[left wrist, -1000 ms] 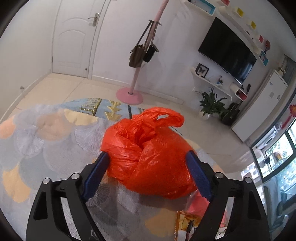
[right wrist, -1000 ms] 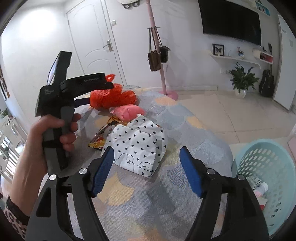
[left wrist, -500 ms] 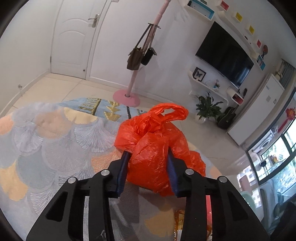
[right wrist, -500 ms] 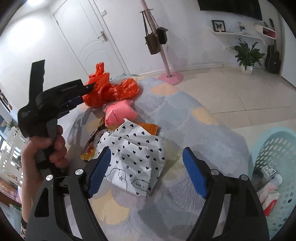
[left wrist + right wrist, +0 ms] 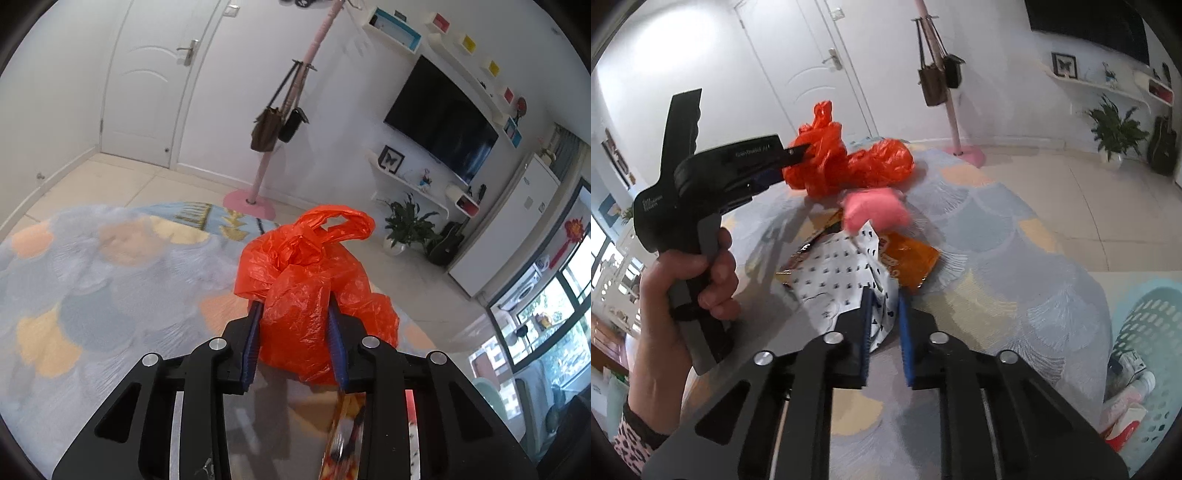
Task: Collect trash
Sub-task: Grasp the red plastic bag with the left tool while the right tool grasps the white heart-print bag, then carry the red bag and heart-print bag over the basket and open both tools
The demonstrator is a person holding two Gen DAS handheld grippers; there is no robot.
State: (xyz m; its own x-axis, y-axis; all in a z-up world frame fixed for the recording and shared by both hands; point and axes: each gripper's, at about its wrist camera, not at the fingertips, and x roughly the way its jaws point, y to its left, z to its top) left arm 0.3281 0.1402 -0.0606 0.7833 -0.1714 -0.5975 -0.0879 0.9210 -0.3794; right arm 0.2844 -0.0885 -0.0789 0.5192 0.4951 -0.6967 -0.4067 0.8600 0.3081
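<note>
Patterned rug (image 5: 1015, 236): left tongs (image 5: 293, 314) clamp orange bag (image 5: 306, 280); right tongs (image 5: 884, 295) pinch heart-print paper (image 5: 842, 273); writing unreadable.

Bright daylight, fisheye warp, slight blur

Right gripper (image 5: 884, 308) clamps the heart-print bag (image 5: 842, 273); left gripper (image 5: 798, 153) pinches orange bag (image 5: 849, 166)

One orange bag (image 5: 306, 295), one pink bag (image 5: 875, 212), one spotted white bag (image 5: 842, 280), one basket (image 5: 1145, 332).
</note>
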